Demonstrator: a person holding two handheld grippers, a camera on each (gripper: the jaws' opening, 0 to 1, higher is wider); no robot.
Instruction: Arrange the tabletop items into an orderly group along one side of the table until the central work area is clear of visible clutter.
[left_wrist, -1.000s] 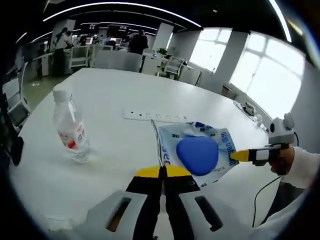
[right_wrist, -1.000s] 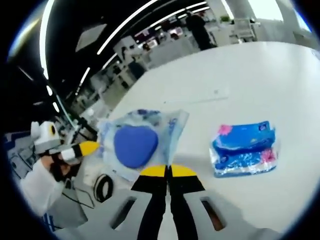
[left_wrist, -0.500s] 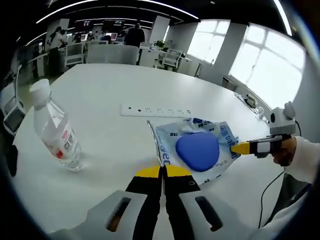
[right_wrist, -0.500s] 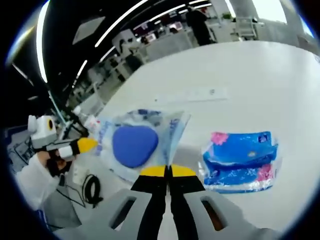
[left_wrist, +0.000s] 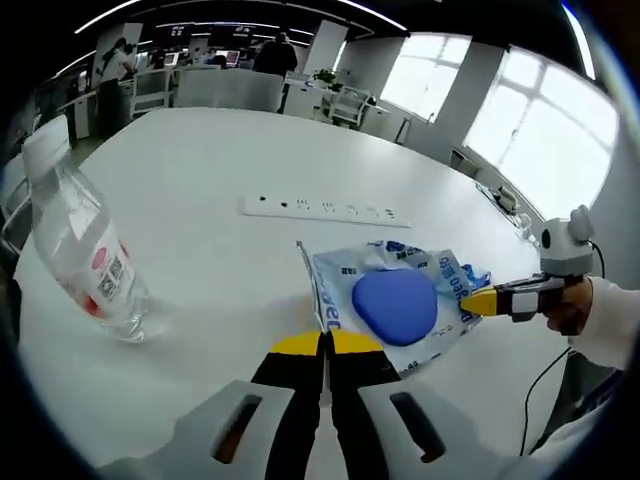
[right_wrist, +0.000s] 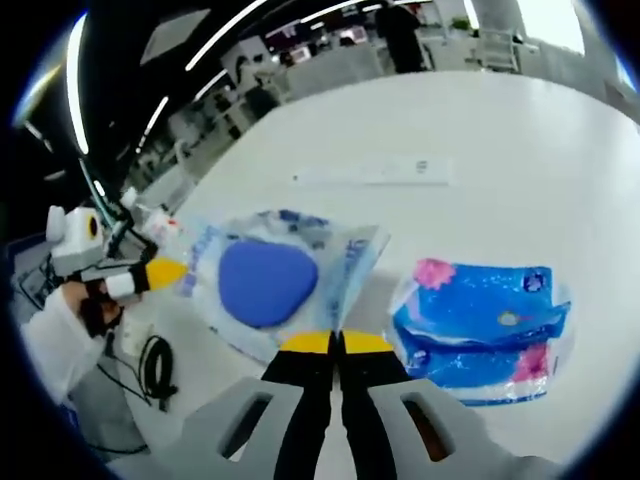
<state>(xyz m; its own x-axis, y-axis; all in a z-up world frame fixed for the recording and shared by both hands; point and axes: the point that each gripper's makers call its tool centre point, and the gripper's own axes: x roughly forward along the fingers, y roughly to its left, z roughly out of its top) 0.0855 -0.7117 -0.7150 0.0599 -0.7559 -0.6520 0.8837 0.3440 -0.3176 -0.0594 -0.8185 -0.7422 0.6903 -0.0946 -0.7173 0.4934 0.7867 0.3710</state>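
White tabletop carried a water bottle at far left, nearer the left view's edge than before. Right of it, the clear bag with its blue pad hung stretched between both grippers, long axis left to right. The left gripper and right gripper each pinched an opposite edge, jaws together.

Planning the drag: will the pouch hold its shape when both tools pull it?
Probably not. The pouch looks like thin crinkled film, so likely floppy and light. Left tool and right tool each pinch an edge; it may sag between them.
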